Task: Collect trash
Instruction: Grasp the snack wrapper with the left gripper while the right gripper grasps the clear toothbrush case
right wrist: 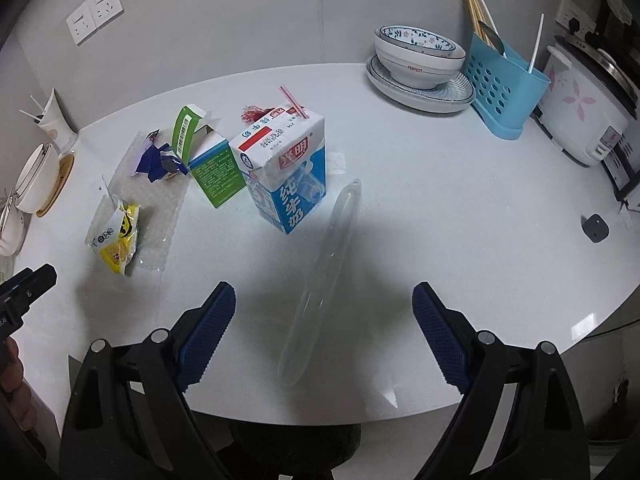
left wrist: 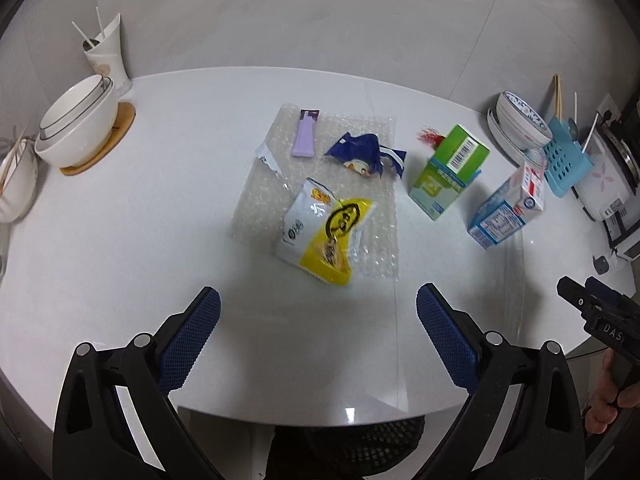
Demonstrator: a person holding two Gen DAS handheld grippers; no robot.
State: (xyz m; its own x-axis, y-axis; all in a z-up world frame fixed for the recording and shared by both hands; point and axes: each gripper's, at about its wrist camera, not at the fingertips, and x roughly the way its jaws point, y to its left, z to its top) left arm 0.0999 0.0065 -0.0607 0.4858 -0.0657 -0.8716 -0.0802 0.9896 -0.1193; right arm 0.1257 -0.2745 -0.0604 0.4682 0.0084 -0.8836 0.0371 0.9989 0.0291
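Trash lies scattered across the middle of a white oval table (left wrist: pixel 120 240): a yellow-and-white snack wrapper (left wrist: pixel 324 232), a crumpled blue wrapper (left wrist: pixel 366 154) and a lilac sachet (left wrist: pixel 305 134) all rest on a sheet of bubble wrap (left wrist: pixel 256 200). Just right of that sheet stands an opened green carton (left wrist: pixel 448 172), and beside it a blue-and-white milk carton (right wrist: pixel 286 176) with a pink straw (right wrist: pixel 294 102). A clear plastic tube (right wrist: pixel 324 280) lies on the table in front of the milk carton. The left gripper (left wrist: pixel 318 328) hangs over the near edge of the table with its jaws spread wide and nothing between them. The right gripper (right wrist: pixel 324 328) is likewise wide open above the tube, not touching it. Stacked white bowls (left wrist: pixel 76 124) sit at the far left.
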